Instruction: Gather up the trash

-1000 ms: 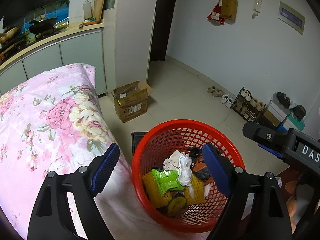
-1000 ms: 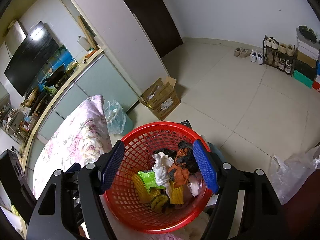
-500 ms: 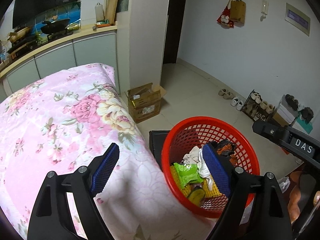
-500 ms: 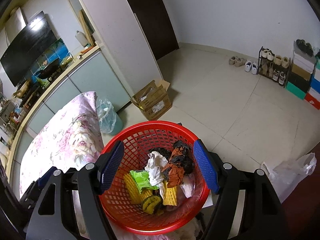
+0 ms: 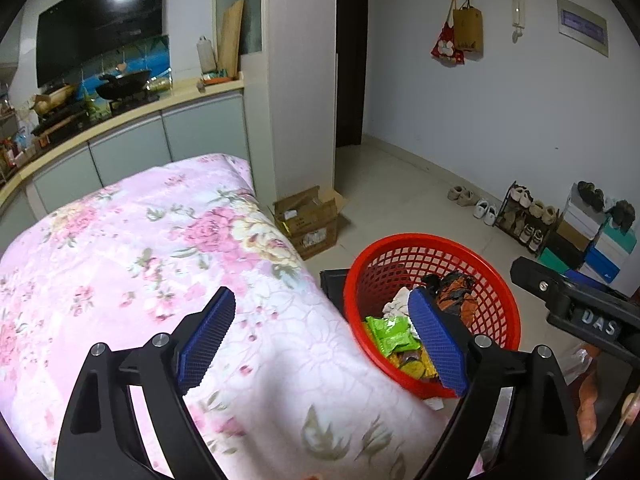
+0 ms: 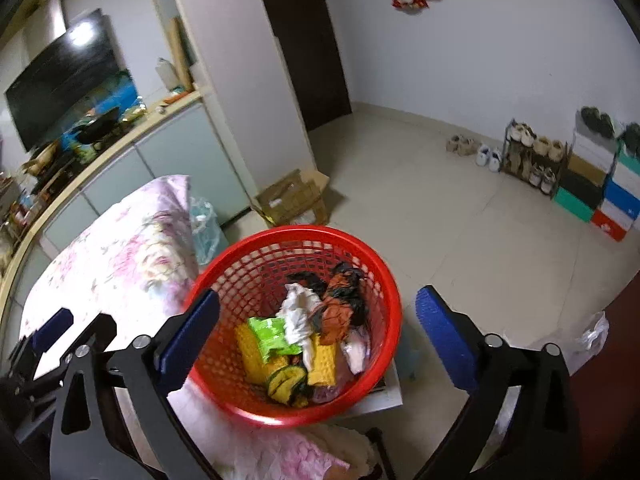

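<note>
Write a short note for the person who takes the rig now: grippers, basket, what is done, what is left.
Left gripper: open, empty, over the floral cover.
Right gripper: open and empty above the basket; its jaws have just been opening.
The red basket stands beside the covered table and holds wrappers and tissue.
Done: several pieces are binned.
Left: no loose trash shows on the cover; check the rest of the room.

Black gripper (image 5: 322, 330) frames, ribbed blue pads (image 5: 208, 336), silver screws.
</note>
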`<action>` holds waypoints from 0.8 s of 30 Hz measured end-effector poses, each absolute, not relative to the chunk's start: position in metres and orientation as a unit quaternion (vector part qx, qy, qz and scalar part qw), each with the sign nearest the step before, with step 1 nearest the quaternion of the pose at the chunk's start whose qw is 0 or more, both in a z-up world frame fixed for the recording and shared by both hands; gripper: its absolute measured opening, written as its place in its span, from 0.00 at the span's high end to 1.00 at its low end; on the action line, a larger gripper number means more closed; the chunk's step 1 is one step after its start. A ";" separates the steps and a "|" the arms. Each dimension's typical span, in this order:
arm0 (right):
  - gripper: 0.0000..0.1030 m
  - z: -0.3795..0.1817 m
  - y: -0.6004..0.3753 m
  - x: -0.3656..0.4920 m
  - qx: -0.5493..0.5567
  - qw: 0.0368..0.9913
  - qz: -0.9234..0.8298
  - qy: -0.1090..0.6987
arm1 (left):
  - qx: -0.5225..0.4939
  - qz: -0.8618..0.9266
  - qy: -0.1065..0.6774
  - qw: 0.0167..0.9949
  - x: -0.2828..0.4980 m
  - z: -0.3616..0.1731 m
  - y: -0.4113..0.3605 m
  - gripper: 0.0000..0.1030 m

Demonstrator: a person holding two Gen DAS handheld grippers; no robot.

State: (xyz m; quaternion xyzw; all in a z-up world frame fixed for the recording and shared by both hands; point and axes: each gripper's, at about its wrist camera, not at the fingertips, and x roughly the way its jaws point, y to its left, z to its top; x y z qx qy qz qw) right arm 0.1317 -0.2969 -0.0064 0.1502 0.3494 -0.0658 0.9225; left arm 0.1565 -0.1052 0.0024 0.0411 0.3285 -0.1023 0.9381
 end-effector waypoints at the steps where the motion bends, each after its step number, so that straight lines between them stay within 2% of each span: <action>1: 0.07 -0.003 -0.291 0.125 0.143 0.928 -0.060 0.339 | 0.042 -0.098 0.323 0.940 0.154 0.005 -0.101 0.17; 8: 0.07 0.014 -0.253 0.092 0.105 0.952 -0.011 0.287 | 0.040 -0.072 0.291 0.953 0.124 0.022 -0.074 0.15; 24: 0.07 0.025 -0.208 0.049 0.078 0.965 0.024 0.250 | 0.009 -0.009 0.247 0.969 0.064 0.030 -0.012 0.13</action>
